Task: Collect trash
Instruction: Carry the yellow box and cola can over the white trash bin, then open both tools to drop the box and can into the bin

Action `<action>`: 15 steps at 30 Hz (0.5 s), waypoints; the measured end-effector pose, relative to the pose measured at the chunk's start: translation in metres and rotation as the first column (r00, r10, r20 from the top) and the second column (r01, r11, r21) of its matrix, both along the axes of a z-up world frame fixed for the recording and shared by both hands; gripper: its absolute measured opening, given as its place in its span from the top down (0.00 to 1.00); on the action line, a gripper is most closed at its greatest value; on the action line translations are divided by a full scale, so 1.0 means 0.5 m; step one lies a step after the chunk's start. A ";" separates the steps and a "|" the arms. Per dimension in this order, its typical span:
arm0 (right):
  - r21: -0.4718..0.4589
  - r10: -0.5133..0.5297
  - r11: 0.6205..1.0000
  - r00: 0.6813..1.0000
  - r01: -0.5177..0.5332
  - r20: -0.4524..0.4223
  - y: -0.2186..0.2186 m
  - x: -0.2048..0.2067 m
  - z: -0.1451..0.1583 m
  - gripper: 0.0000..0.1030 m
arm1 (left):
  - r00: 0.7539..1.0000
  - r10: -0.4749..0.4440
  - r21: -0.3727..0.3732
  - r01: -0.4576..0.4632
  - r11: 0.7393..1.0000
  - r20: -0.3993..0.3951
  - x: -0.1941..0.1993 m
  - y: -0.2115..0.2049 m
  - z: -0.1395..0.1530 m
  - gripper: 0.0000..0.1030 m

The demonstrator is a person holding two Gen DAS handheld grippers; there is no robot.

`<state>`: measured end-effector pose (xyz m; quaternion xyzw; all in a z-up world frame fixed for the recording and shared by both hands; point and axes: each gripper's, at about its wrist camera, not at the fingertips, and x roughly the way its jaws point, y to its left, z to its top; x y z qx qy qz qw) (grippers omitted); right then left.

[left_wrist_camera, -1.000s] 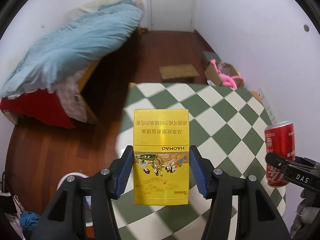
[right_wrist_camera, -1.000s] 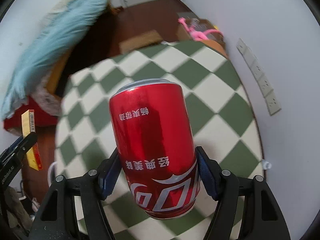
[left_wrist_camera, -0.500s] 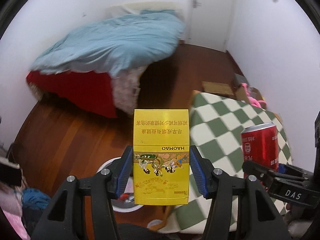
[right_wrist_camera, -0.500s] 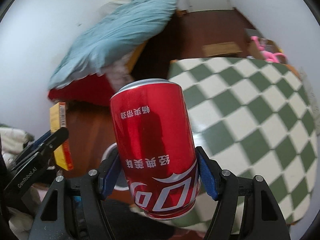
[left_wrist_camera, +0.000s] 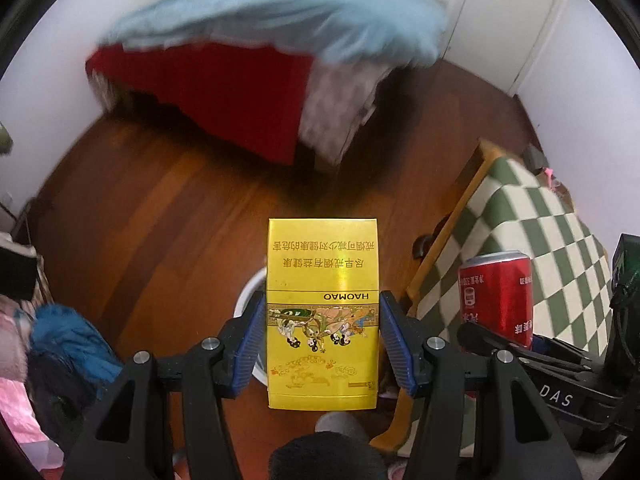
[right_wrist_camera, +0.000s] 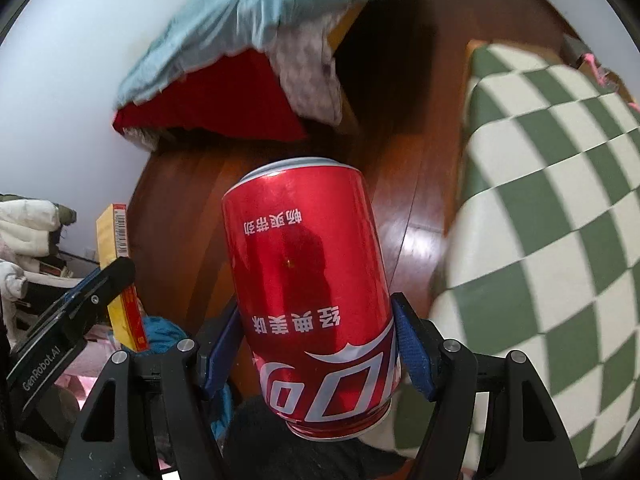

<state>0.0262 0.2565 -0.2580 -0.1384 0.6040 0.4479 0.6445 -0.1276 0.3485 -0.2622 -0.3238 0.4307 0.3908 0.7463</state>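
Note:
My left gripper [left_wrist_camera: 322, 340] is shut on a yellow cigarette pack [left_wrist_camera: 322, 280], its blue pads pressing both narrow sides. Behind the pack a white round bin [left_wrist_camera: 250, 300] shows on the wooden floor, mostly hidden. My right gripper [right_wrist_camera: 316, 344] is shut on a red cola can [right_wrist_camera: 308, 264], held tilted over the floor. The red cola can [left_wrist_camera: 496, 296] also appears at the right of the left wrist view. The yellow cigarette pack [right_wrist_camera: 116, 276] shows edge-on at the left of the right wrist view.
A table with a green-and-white checked cloth [left_wrist_camera: 540, 240] stands to the right. A bed with a blue duvet [left_wrist_camera: 280, 12] and red sheet fills the far side. Clothes and a blue fuzzy item [left_wrist_camera: 68, 336] lie at the left. A dark-clothed knee [left_wrist_camera: 328, 456] is at the bottom.
Both grippers have swung left off the checked table and now hang over the wooden floor, each still holding its item. The white bin has come under the cigarette pack.

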 end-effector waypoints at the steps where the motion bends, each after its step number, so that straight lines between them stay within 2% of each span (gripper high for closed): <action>1: -0.014 0.004 1.000 1.000 -0.004 -0.007 0.013 -0.004 -0.019 0.30 | 1.000 0.005 -0.026 -0.005 1.000 -0.001 0.000 0.011 -0.018 0.49; 8: -0.127 0.048 0.990 0.997 -0.055 -0.056 0.103 -0.025 -0.153 0.30 | 1.000 0.019 -0.232 -0.021 0.973 -0.011 0.002 0.090 -0.157 0.49; 13: -0.205 0.074 0.975 0.993 -0.091 -0.090 0.163 -0.030 -0.244 0.30 | 0.998 0.044 -0.305 -0.057 0.951 -0.048 -0.005 0.127 -0.220 0.49; 14: -0.215 0.078 0.972 0.993 -0.097 -0.093 0.169 -0.031 -0.255 0.30 | 0.997 0.049 -0.314 -0.062 0.947 -0.051 -0.006 0.132 -0.230 0.47; 15: -0.230 0.085 0.967 0.992 -0.106 -0.096 0.182 -0.033 -0.274 0.30 | 0.997 0.057 -0.324 -0.071 0.943 -0.051 -0.009 0.136 -0.238 0.36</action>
